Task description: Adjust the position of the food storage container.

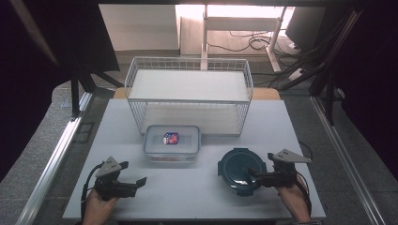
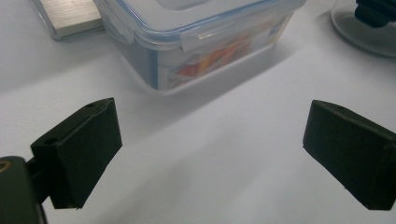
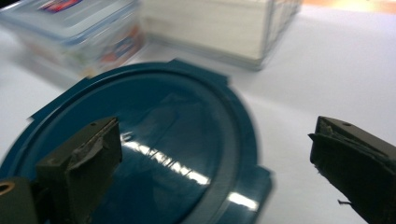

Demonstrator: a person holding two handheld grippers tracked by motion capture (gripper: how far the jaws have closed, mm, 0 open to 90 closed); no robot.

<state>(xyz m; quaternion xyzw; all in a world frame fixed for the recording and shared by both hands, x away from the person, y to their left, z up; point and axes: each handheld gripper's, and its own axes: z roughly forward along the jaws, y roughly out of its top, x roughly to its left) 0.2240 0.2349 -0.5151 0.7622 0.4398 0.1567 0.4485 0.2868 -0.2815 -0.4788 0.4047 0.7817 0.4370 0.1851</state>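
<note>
left claw (image 1: 136, 183) sits low over the white tabletop (image 1: 187, 197), nearer the person than the clear box (image 1: 172, 142) and to its left, jaws spread wide with nothing between them; in the left gripper view its two black pads frame bare tabletop, with the clear box's front corner just beyond. right claw (image 1: 251, 174) is nearer than the clear box and to its right, also gaping wide and gripping nothing; in the right gripper view one pad hangs over the round teal lid (image 3: 154, 154) and the other over bare tabletop beside the lid's rim, can't tell if a pad touches the lid. round teal lid lies flat on a round container (image 1: 239, 169), just right of the clear box and slightly nearer, not touching it. clear box has a blue-trimmed snap lid, closed, with red and blue packaging visible inside. white wire basket (image 1: 187, 93) stands right behind the clear box, its open front facing the box, close but gap unclear. beyond the basket, a wooden edge, floor and cables.
</note>
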